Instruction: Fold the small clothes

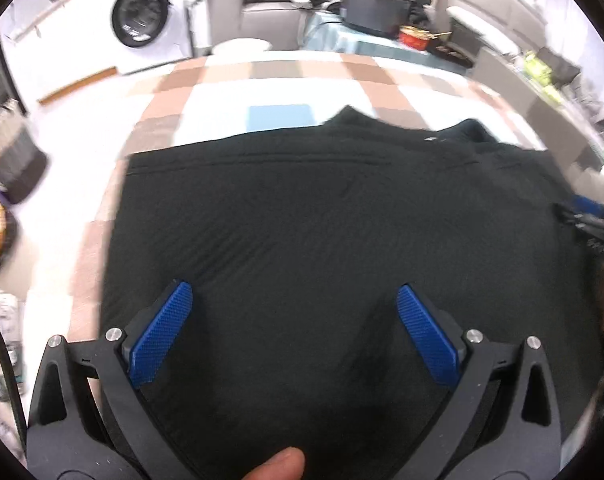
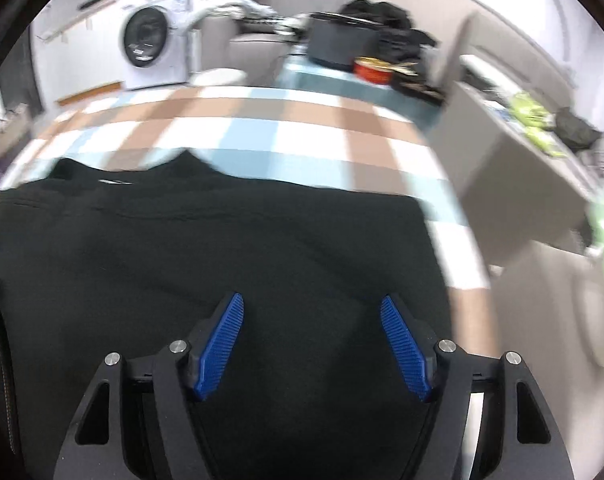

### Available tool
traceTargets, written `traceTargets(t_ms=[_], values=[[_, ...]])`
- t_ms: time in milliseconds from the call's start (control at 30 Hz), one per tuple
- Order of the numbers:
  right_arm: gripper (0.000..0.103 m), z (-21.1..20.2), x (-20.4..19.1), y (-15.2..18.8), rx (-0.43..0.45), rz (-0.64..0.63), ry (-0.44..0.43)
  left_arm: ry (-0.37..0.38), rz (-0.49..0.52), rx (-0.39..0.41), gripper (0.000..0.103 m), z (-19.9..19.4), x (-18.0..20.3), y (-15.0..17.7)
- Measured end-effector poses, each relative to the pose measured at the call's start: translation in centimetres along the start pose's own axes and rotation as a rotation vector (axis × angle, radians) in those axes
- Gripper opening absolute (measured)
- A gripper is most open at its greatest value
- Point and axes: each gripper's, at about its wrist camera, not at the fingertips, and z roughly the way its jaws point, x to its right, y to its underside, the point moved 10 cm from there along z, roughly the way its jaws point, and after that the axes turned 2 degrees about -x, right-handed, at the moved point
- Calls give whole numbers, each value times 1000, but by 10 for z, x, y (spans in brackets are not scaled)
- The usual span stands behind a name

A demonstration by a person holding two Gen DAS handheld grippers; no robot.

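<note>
Both jaws gape: your left hand-held gripper [image 1: 293, 300] and right hand-held gripper [image 2: 312, 312] hover over the black shirt [image 1: 322, 220], filling mid-frame on the checked desk [image 1: 221, 80]. Next, pinch an edge.

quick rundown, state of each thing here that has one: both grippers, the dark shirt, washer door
left gripper: open, blue pads wide apart, holding nothing
right gripper: open, holding nothing
black knit shirt: spread flat on the checked cloth, collar at the far edge, not yet folded
white front-loading washing machine: round door shut
</note>
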Motion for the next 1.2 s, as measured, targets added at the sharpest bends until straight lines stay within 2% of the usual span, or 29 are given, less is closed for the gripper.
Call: traceTargets(t_ms=[133, 233, 367, 433, 500, 533, 600, 667, 733, 800, 900, 967, 1067, 1133, 1200], values=[[72, -24, 2, 22, -1, 33, -90, 0, -44, 19, 102, -27, -13, 17], [72, -51, -22, 47, 8, 1, -181, -79, -42, 68, 102, -58, -24, 41], [72, -78, -69, 78, 14, -92, -287, -43, 10, 49, 102, -75, -7, 82], [72, -85, -90, 91, 13, -141, -321, -26, 33, 24, 102, -75, 1, 100], [72, -87, -101, 105, 9, -194, -300, -79, 50, 1, 102, -74, -2, 119], [73, -91, -100, 109, 36, -220, -279, -90, 46, 4, 102, -76, -5, 125], [75, -96, -86, 118, 55, -254, -223, -58, -11, 7, 102, -87, -16, 142], [76, -94, -59, 129, 37, -232, -164, -50, -62, 4, 102, -96, -32, 158], [78, -95, -34, 141, 12, -160, -167, -98, -97, 13, 102, -106, -49, 170], [78, -98, -14, 152, -12, -111, -128, -140, -120, 27, 102, -115, -60, 180], [78, -112, -8, 162, -5, -100, -96, -164, -156, 48, 102, -129, -68, 195], [78, -128, -13, 165, 20, -69, -131, -139, -204, 48, 102, -135, -73, 203], [78, -152, -23, 168, 61, 12, -231, -71, -316, 50, 102, -144, -80, 211], [78, -162, -31, 172, 77, 55, -295, -53, -388, 44, 101, -148, -87, 219], [78, -165, -40, 172, 77, 86, -336, 15, -481, 45, 98, -157, -93, 230]])
